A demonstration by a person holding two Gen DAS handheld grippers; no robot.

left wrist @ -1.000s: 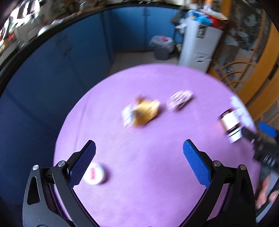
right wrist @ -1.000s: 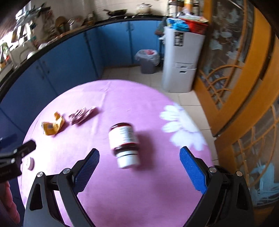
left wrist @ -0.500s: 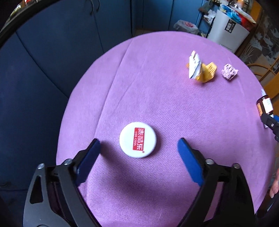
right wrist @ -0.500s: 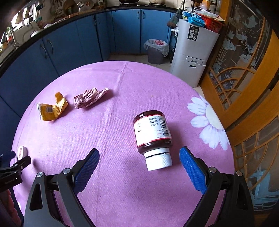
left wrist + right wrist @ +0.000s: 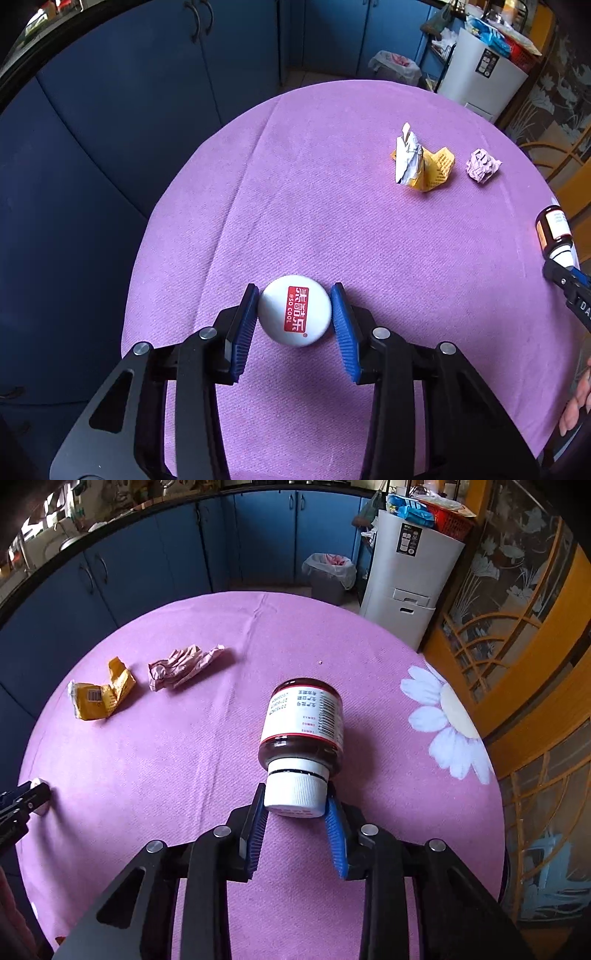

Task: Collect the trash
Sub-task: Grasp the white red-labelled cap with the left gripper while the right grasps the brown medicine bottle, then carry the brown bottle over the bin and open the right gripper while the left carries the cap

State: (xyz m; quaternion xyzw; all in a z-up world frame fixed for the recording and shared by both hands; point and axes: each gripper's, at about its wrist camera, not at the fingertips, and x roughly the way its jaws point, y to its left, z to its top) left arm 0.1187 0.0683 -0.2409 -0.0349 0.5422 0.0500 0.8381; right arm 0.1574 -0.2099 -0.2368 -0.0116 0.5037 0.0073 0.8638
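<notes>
Left claw [image 5: 294, 317] closing on light, rigid white plastic cap [image 5: 294, 315]; right claw [image 5: 295, 805] closing on brown glass bottle's [image 5: 303, 723] ribbed lid, heavy, may pivot.

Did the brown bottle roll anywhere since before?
Cannot tell. The brown bottle lies on its side between the crumpled pink wrapper and the white flower print, as before.

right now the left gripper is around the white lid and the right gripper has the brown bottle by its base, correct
Not quite. The right gripper has the brown bottle by its white cap, not its base; the base points away, as the right wrist view shows. The jaws are closing on the cap. The left gripper is indeed around the white lid.
</notes>
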